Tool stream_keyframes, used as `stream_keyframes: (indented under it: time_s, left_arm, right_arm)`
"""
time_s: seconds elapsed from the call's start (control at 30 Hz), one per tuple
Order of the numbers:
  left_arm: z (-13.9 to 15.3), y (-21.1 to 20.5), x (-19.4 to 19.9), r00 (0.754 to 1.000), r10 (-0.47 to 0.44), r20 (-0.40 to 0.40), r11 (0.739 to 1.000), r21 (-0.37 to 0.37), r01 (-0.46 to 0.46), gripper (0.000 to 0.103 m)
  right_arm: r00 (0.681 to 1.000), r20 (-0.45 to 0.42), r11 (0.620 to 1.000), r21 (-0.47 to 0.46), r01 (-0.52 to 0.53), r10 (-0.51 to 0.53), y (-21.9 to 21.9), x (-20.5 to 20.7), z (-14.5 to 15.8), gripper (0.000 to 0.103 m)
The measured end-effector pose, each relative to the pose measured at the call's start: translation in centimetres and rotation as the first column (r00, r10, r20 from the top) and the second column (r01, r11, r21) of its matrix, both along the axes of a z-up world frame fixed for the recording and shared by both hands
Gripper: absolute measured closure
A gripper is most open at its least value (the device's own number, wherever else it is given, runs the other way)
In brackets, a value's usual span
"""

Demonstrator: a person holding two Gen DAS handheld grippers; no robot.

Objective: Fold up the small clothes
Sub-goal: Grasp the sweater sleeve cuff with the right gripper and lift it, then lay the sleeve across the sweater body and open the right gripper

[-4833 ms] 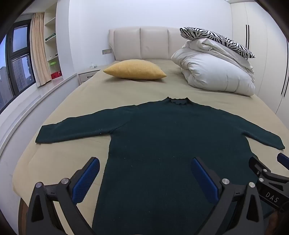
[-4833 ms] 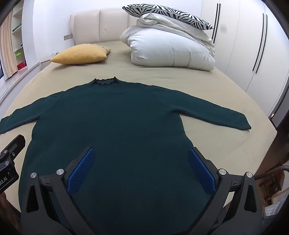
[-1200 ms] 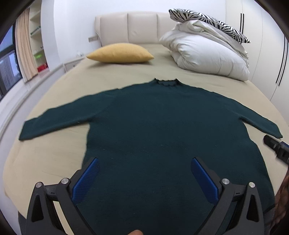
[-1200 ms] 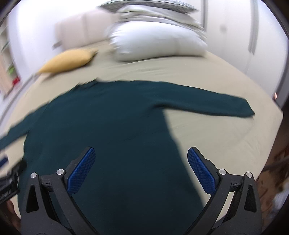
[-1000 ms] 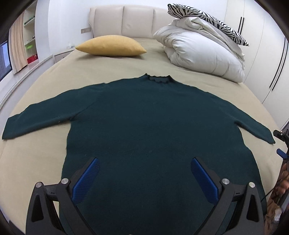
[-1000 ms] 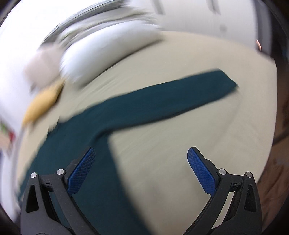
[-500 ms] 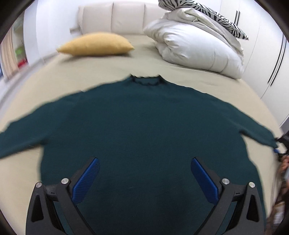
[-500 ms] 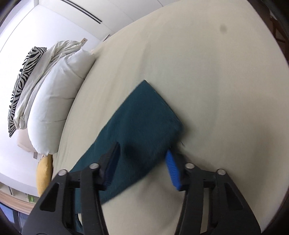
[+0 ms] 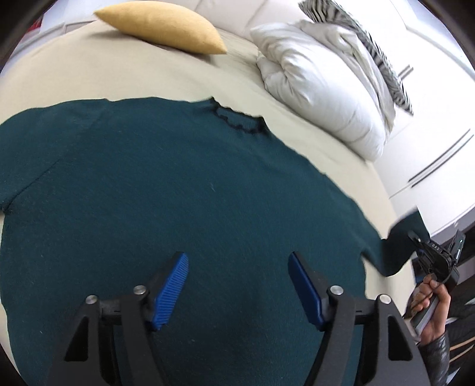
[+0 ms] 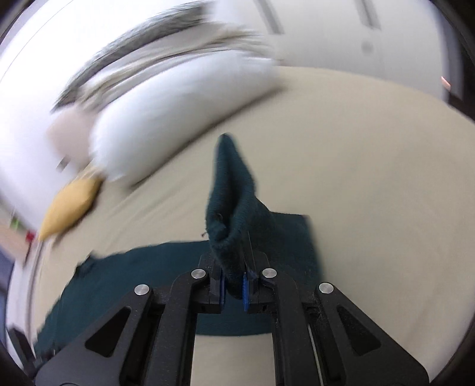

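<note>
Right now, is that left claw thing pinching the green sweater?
No, the left gripper hangs open above the sweater, its blue pads apart with no cloth pressed between them.

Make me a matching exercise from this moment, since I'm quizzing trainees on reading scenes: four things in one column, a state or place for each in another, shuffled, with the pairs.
Things:
1. right tongs
2. left tongs
3. yellow cushion
4. zebra-striped pillow

States or places:
A. on top of the white duvet
B. open above the body of the dark green sweater
C. lying on the bed near the headboard
D. shut on the sweater's sleeve cuff

Pairs: 1-D, 2-B, 3-C, 4-A
</note>
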State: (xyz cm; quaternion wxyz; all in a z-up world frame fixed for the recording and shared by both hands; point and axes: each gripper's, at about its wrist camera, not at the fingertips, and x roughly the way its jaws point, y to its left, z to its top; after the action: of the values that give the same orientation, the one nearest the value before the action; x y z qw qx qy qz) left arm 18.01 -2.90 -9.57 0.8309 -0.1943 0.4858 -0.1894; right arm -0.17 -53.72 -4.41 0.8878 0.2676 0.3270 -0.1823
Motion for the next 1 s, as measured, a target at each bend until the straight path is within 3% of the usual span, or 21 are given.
stream_keyframes:
  time_s: [0.07,0.17,0.23,0.3,0.33,0.37,0.4,0.47,0.57,0.7,0.8,0.87,1.0]
  left_arm:
    - [0.0,1.0,0.2,1.0,0.013,-0.003,0.999,-0.033,-0.013,0.031]
    - [-0.1,2.7,0.5,0.999,0.031,-0.017,0.996,-0.083,-0.032,0.031]
    - [-0.3,3.4,0.7,0.999,0.037,-0.027,0.994,-0.104,-0.039,0.031]
    - [-0.5,3.7,1.1,0.999,0.039,-0.038,0.992,-0.117,-0.043,0.031]
    - [-0.6,3.8,1.3,0.998,0.037,-0.043,0.991,-0.127,-0.042,0.031]
    - [-0.8,3.7,1.6,0.998,0.035,-0.048,0.991,-0.131,-0.041,0.031]
    - [-0.9,3.5,1.9,0.998,0.031,-0.053,0.991,-0.131,-0.038,0.031]
    - [-1.1,2.8,2.4,0.998,0.018,-0.061,0.99,-0.139,-0.026,0.029]
    - [-1.4,1.0,3.5,0.997,-0.009,-0.073,0.99,-0.143,-0.001,0.027]
    - [-1.8,-2.8,5.7,0.994,-0.068,-0.089,0.99,-0.132,0.056,0.027]
    - [-2.6,-5.8,7.2,0.987,-0.113,-0.117,0.991,-0.088,0.103,0.038]
    - [-2.7,-7.5,7.8,0.986,-0.127,-0.111,0.991,-0.042,0.123,0.044]
    - [-2.7,-8.9,8.4,0.987,-0.121,-0.106,0.991,0.039,0.126,0.087]
  right_arm:
    - [0.99,0.017,0.99,-0.024,-0.136,0.136,5.5,3.8,1.0,0.096]
    - [0.953,0.009,0.953,-0.013,-0.301,0.301,13.4,8.3,0.1,0.097]
    - [0.932,-0.03,0.931,-0.031,-0.363,0.362,17.8,10.3,-1.9,0.096]
    - [0.911,-0.077,0.914,0.011,-0.405,0.404,20.6,11.9,-4.8,0.094]
    - [0.902,-0.104,0.908,0.021,-0.419,0.419,21.6,12.4,-6.3,0.091]
    - [0.891,-0.115,0.898,0.042,-0.437,0.439,22.1,12.8,-7.4,0.08]
    - [0.883,-0.11,0.889,0.081,-0.45,0.457,22.1,12.9,-8.5,0.073]
    - [0.884,-0.03,0.879,0.123,-0.46,0.467,21.6,11.5,-8.8,0.047]
    - [0.9,0.052,0.891,0.128,-0.436,0.433,19.7,8.4,-7.7,0.026]
    - [0.907,0.05,0.9,0.115,-0.421,0.418,17.2,4.7,-6.8,0.026]
    - [0.931,0.052,0.924,0.117,-0.364,0.36,14.3,3.8,-6.2,0.026]
    - [0.952,0.065,0.945,0.121,-0.305,0.299,9.9,4.0,-6.1,0.026]
    - [0.98,0.067,0.972,0.133,-0.194,0.186,5.8,2.5,-6.6,0.026]
